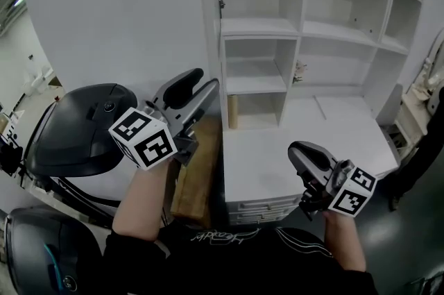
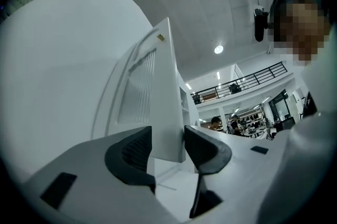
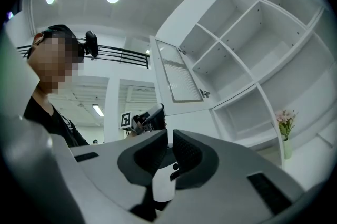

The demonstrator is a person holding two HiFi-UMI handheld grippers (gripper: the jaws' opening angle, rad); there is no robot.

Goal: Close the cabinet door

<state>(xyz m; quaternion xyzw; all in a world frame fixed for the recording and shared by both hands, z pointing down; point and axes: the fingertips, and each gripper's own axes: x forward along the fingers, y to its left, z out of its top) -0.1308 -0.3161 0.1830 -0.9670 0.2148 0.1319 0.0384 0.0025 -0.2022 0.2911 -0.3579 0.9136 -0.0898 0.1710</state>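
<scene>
The left gripper (image 2: pixel 168 139) stands with its jaws wide apart, the edge of the open cabinet door (image 2: pixel 164 96) between them, unclamped. The door is swung out from the white shelving (image 1: pixel 300 28). The right gripper (image 3: pixel 169 139) is closed, empty.

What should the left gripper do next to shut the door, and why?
Probably close the left gripper on the edge of the door. The door stands swung wide from the cabinet, and its edge shows between the open jaws, not gripped; a pinch would let it swing the door shut.
</scene>
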